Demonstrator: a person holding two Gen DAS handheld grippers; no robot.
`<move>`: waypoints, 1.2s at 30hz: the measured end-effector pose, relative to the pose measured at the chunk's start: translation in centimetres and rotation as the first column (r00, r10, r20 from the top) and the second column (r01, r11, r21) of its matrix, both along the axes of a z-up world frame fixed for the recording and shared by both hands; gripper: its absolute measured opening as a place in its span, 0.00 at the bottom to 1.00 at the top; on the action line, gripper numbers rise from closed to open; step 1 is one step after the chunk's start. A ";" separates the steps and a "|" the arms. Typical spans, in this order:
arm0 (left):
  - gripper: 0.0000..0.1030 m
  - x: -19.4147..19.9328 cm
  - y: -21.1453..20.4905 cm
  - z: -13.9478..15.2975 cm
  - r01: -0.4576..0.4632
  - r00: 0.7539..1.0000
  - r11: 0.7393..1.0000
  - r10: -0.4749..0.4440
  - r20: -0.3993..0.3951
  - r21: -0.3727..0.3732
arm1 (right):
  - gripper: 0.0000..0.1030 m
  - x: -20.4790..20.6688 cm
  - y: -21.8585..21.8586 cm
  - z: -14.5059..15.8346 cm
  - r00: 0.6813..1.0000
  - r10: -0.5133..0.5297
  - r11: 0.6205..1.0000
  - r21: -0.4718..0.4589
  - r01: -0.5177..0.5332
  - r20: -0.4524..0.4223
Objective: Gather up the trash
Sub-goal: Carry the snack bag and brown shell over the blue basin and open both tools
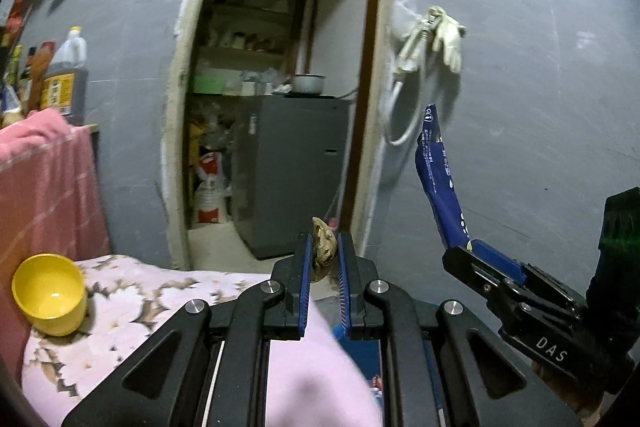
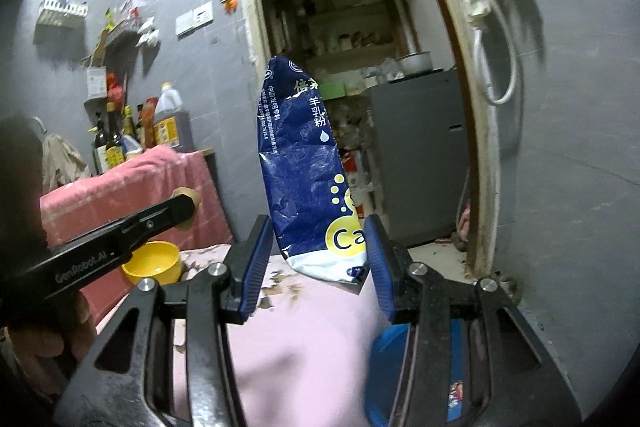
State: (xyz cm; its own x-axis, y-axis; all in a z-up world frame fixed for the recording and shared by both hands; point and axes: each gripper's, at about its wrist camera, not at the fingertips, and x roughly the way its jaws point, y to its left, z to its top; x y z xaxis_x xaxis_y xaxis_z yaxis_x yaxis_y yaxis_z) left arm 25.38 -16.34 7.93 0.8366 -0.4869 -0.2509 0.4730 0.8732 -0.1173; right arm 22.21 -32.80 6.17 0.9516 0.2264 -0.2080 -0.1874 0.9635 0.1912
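Behind everything, a grey wall point(image 1: 520, 67) with an open doorway point(image 1: 280, 87), a grey cabinet point(image 1: 296, 171) inside it. Down low, a pink flowered blanket point(image 1: 132, 299) spread across the foreground, a pink towel point(image 1: 44, 179) draped at the left beside it. Under the right side, a blue bin point(image 2: 390, 371), only partly in view.

Held up above the blanket, a crumpled blue milk powder bag point(image 2: 304, 167), standing nearly upright, its lower end between the blue pads of the right gripper point(image 2: 318, 259). Pads wide apart in the right wrist view, the right one touching the bag's edge, a gap at the left one; from the left wrist view, the same gripper point(image 1: 476, 251) looks closed down on the bag's bottom edge. Real grip: cannot tell. Right gripper angled up and leftward.

Resting on the blanket at the left, a yellow bowl point(image 1: 48, 293), tipped toward the camera.

Smallest, a brown scrap point(image 1: 323, 249) pinched tight between the narrow-set pads of the left gripper point(image 1: 324, 251), raised level, pointing at the doorway.
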 end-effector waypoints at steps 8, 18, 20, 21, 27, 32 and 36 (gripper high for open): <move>0.10 1.1 -5.6 -1.4 0.074 0.997 0.996 -0.072 -0.037 0.047 | 0.52 -0.3 -5.5 -1.3 0.996 -0.079 0.996 0.026 0.080 -0.035; 0.10 3.9 -11.0 -5.3 0.141 0.981 0.981 -0.121 -0.153 0.131 | 0.52 1.2 -10.8 -5.7 0.982 -0.125 0.988 0.070 0.136 -0.141; 0.10 4.6 -11.9 -6.2 0.146 0.976 0.978 -0.118 -0.185 0.146 | 0.52 1.6 -11.4 -6.7 0.978 -0.129 0.986 0.079 0.143 -0.162; 0.10 4.9 -12.2 -6.6 0.147 0.973 0.978 -0.117 -0.198 0.149 | 0.52 1.8 -11.8 -7.2 0.976 -0.129 0.986 0.085 0.145 -0.173; 0.10 7.1 -13.6 -9.6 0.154 0.951 0.974 -0.100 -0.294 0.166 | 0.52 3.1 -12.6 -10.0 0.964 -0.132 0.982 0.101 0.159 -0.233; 0.10 8.3 -14.0 -11.7 0.159 0.930 0.972 -0.088 -0.357 0.175 | 0.53 4.1 -12.9 -11.6 0.954 -0.134 0.981 0.104 0.167 -0.268; 0.15 9.1 -14.4 -13.2 0.179 0.908 0.962 -0.080 -0.411 0.207 | 0.53 5.0 -13.0 -12.8 0.940 -0.133 0.979 0.105 0.174 -0.313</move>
